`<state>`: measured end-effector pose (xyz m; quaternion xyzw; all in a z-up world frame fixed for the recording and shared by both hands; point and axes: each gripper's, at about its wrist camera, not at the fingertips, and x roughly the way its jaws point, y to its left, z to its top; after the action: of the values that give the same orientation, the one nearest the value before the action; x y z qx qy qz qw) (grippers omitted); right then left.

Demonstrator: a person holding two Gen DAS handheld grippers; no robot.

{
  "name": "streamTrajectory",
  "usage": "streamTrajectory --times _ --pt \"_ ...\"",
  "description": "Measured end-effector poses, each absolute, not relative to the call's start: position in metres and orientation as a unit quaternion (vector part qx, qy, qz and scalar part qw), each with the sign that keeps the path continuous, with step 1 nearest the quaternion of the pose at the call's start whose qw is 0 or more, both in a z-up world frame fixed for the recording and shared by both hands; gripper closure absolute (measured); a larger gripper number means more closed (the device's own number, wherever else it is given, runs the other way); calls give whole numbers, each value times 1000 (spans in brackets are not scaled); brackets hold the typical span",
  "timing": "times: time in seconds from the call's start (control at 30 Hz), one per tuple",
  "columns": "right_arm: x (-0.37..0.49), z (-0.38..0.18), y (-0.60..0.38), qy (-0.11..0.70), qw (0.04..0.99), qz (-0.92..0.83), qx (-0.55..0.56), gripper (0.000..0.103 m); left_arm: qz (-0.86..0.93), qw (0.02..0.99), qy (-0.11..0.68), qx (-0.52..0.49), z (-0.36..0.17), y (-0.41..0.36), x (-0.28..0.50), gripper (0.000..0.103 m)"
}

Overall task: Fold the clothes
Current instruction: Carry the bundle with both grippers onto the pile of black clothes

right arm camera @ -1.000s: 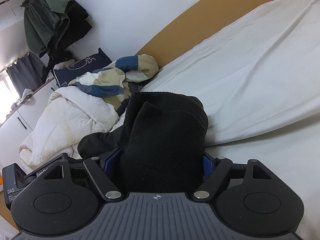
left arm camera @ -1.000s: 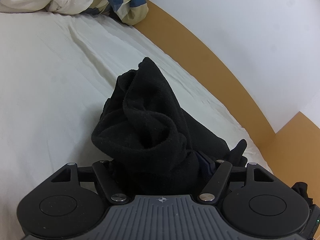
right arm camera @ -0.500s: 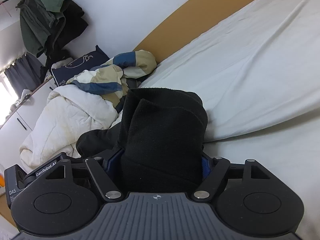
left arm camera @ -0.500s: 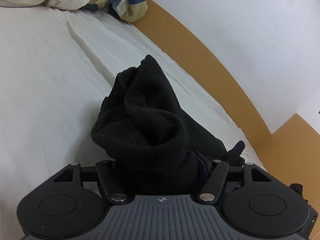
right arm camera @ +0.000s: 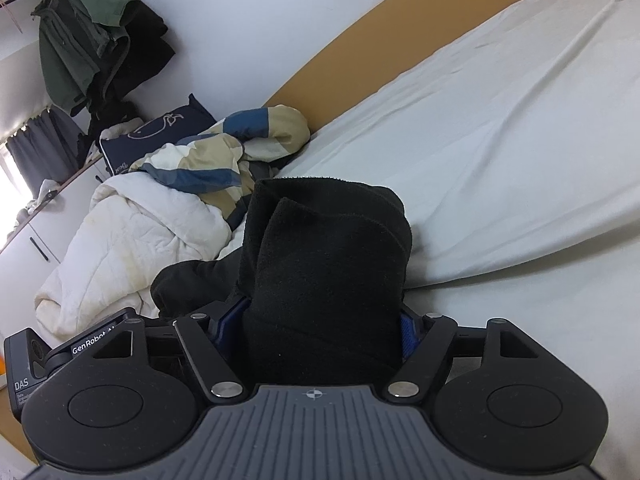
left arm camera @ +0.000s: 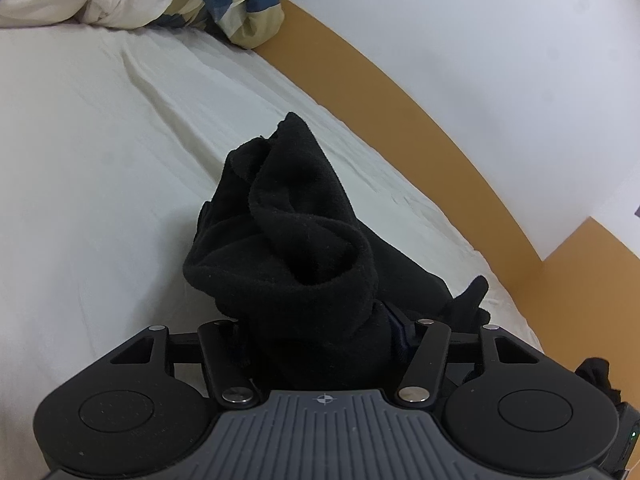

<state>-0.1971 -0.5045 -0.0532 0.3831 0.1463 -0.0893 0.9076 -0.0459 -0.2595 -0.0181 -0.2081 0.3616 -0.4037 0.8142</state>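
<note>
- left gripper (left arm camera: 320, 320): it's clamped on a thick bunch of the black fleece (left arm camera: 296, 240), and the fabric fills the whole gap between the fingers. you can't really see the pads, the cloth swallows them.
- from the left fingers the fleece runs straight ahead and away, a rumpled ridge ending in a little peak, with more of it trailing off to the right and low over the sheet (left arm camera: 100, 160).
- so its long axis from this side goes roughly along the bed, parallel to the orange board (left arm camera: 400, 92) by the wall.
- right gripper (right arm camera: 324, 320): same deal, pinched shut on a fat wad of the same fleece, with blue pads (right arm camera: 407, 334) just peeking out on either side of it.
- in the right view the fleece stands up in front of the fingers as a doubled hump, and a lower lobe sags off to the left toward the duvet (right arm camera: 120, 248).
- neither hand is nearer, both have it right at the fingertips. whatever fold comes next turns on how the stretch between the two grips hangs, and i can't see that stretch in one piece.
- how far along the folding is: can't tell, it's bunched rather than flat.
- count: one fleece, two grippers, one duvet, one navy pillow (right arm camera: 160, 128), and a clump of jackets (right arm camera: 96, 36) on the wall, number unclear.
</note>
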Motion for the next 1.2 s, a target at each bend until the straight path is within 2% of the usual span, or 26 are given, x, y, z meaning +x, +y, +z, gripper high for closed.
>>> streamTrajectory --times 0.07,0.2,0.43,0.63,0.77,1.0,1.2 --pt "-201 -49 -501 137 913 -93 373 34 -417 811 357 -203 -13 -258 -48 54" --pt "-217 -31 -501 99 925 -101 352 41 -445 792 358 -217 -7 -257 -49 54" --pt "-251 2 -517 82 933 -143 321 42 -491 765 350 -226 16 -288 -69 54" --pt "-307 52 -544 55 943 -202 257 42 -565 732 320 -206 56 -354 -108 54" --pt "-357 66 -579 35 931 -263 252 41 -604 705 323 -184 69 -423 -146 54" --pt "-440 34 -649 15 880 -371 296 41 -644 662 359 -133 47 -534 -213 54" --pt "-486 -17 -699 22 847 -428 314 39 -655 665 351 -75 17 -596 -260 54"
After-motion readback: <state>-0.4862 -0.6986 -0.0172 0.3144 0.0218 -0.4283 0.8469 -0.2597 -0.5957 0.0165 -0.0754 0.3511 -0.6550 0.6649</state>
